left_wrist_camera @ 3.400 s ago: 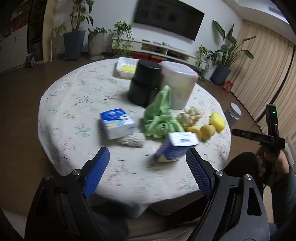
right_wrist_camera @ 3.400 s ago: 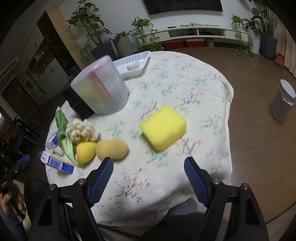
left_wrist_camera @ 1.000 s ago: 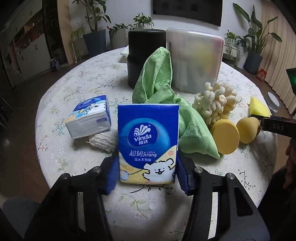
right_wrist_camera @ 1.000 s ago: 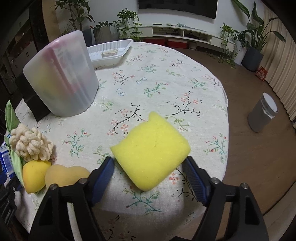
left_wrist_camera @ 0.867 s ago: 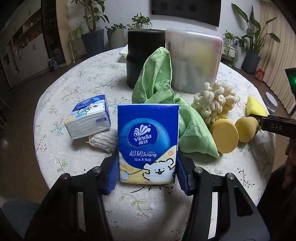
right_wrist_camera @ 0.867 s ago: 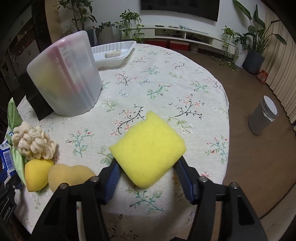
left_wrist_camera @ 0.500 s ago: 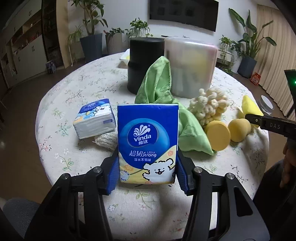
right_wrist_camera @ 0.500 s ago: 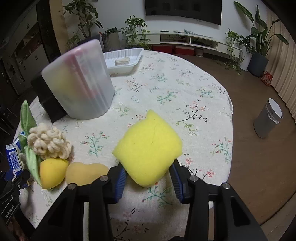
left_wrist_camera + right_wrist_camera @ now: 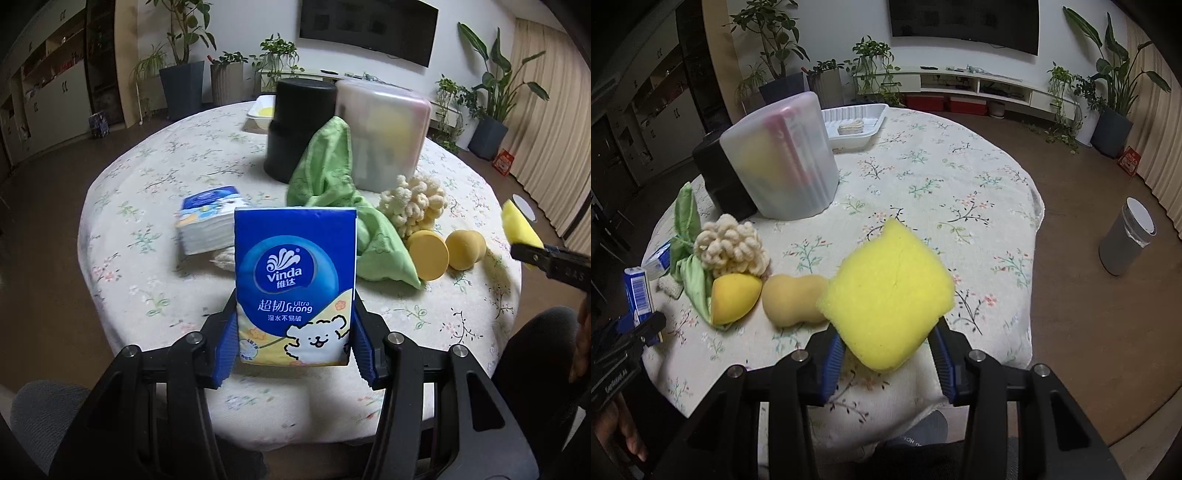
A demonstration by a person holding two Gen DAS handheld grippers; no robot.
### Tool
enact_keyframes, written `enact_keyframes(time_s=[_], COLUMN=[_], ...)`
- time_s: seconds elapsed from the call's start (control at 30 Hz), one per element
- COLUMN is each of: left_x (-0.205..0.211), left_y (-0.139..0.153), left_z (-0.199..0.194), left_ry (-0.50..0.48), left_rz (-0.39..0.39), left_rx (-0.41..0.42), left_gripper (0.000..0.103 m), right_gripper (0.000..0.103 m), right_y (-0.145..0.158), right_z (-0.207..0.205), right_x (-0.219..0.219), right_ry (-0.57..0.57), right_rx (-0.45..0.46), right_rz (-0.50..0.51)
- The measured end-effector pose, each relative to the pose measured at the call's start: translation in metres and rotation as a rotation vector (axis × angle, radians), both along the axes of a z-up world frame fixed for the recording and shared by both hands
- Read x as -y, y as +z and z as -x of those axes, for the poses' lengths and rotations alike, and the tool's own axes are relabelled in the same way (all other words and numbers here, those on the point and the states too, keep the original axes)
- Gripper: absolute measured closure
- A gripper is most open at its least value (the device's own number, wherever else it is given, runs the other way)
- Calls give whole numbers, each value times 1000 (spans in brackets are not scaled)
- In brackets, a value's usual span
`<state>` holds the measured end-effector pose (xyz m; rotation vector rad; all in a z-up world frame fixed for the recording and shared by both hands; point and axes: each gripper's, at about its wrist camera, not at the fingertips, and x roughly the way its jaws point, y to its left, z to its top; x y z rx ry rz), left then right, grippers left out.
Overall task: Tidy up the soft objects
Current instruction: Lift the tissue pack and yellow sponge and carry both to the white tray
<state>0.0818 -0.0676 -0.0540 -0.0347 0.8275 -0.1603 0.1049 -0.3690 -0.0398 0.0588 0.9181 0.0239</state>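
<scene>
Left gripper (image 9: 295,347) jaws clamped on upright blue tissue pack (image 9: 295,284). Right gripper (image 9: 888,352) jaws clamped on yellow sponge (image 9: 888,295), tan sponge (image 9: 792,299) just left of them

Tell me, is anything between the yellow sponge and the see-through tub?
Nothing visible blocks it. The right gripper holds the yellow sponge above bare tablecloth, and that stretch runs clear up to the translucent tub. The knobbly cream sponge sits off to the left.
</scene>
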Motion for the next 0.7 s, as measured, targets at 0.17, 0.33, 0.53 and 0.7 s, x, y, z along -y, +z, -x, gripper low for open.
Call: enact_keyframes(time_s=[0.17,0.33,0.53,0.7], left_x=[-29,-59,-98,-125], left_y=[12,30,53,59], left_z=[-4,-21,-55,-97], left_ry=[37,82,138,158], left_rz=[9,5,-15,-34], left_rx=[2,17,47,44], left_gripper=[53,53,53,53], right_gripper=[57,57,57,57], right_y=[6,16,25,32], right_z=[11,5,-21,-55], right_x=[10,31,60,86], right_ry=[2,-38,-88,-124], right_rx=[-13,-1,2,4], right_rz=[5,28,61,96])
